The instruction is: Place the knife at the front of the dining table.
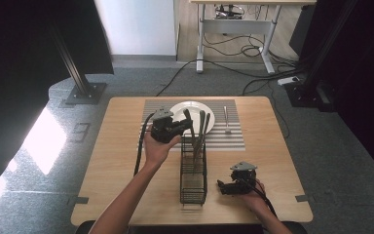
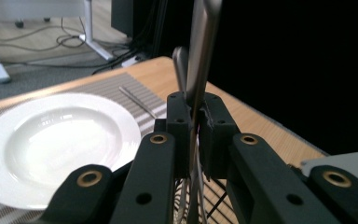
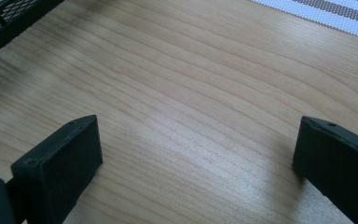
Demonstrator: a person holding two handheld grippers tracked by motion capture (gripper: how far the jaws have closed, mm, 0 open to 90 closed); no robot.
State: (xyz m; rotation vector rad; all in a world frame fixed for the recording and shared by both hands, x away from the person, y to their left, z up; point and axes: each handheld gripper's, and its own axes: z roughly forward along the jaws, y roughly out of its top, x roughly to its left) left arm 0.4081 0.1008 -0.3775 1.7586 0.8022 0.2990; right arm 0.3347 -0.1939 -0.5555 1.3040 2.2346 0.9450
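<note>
My left gripper (image 1: 189, 125) (image 2: 198, 127) is shut on the upright metal handle of a piece of cutlery (image 2: 201, 51), which stands in a black wire caddy (image 1: 193, 181) at the table's middle. A second handle (image 2: 180, 65) rises just behind it. Its working end is hidden down in the caddy. A white plate (image 1: 179, 109) (image 2: 60, 140) lies on a striped placemat (image 1: 230, 139) just beyond the caddy. Right of the caddy, near the front edge, my right gripper (image 1: 222, 186) (image 3: 198, 140) rests low over bare wood, open, with nothing between its jaws.
One more metal utensil (image 1: 226, 120) (image 2: 137, 100) lies on the placemat to the right of the plate. A corner of the caddy (image 3: 9, 18) is close to the right gripper. Beyond the table are a black frame post (image 1: 80, 80) and floor cables (image 1: 253, 48).
</note>
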